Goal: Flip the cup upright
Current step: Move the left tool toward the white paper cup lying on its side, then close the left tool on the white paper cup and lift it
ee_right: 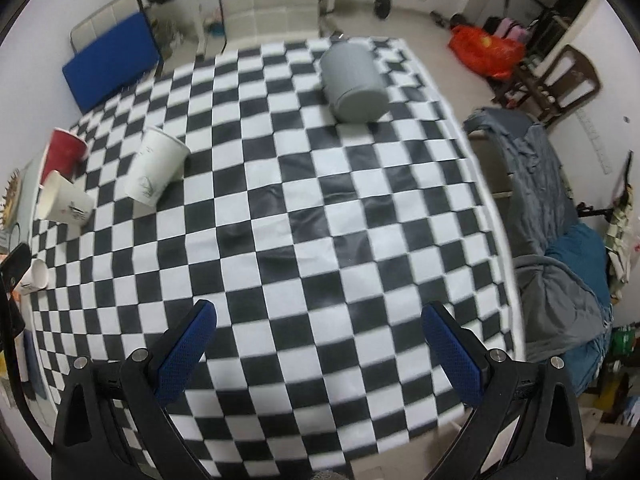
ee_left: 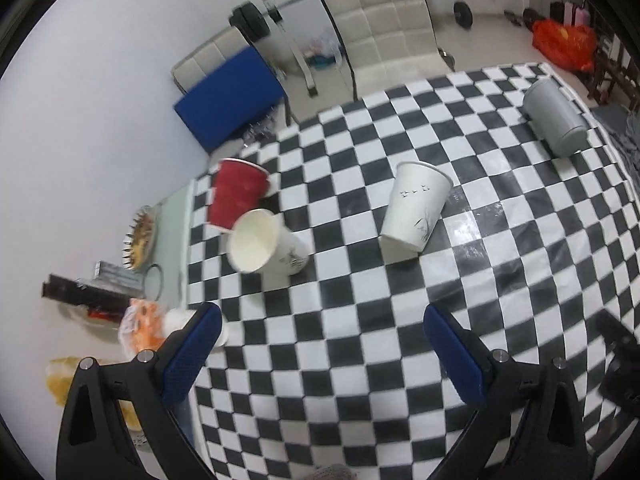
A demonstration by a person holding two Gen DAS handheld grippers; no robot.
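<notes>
Checkered black-and-white cloth (ee_right: 320, 208) covers the counter under both grippers. On the left gripper (ee_left: 322, 354) the jaws stand wide apart and hold nothing, blue pads hovering over bare cloth. Ahead of them and slightly right stands a white paper cup with a bird print (ee_left: 416, 210), mouth up and leaning, well apart from the pads. Ahead to the left, a second white paper cup (ee_left: 266, 244) lies on its side, its open mouth turned toward the camera. Touching it from behind is a red cup (ee_left: 238, 192), which looks mouth up, though the pictures do not settle it. On the right gripper (ee_right: 320, 354) the jaws are likewise spread and hold nothing, with open cloth between them. Far ahead of them a grey tumbler (ee_right: 354, 80) lies on its side near the far edge. Beyond the counter stand a cream padded chair (ee_left: 386, 24), a blue cushion (ee_left: 230, 96) and barbell weights (ee_left: 250, 20); an orange bag (ee_right: 486, 50) sits on the floor at the right.
</notes>
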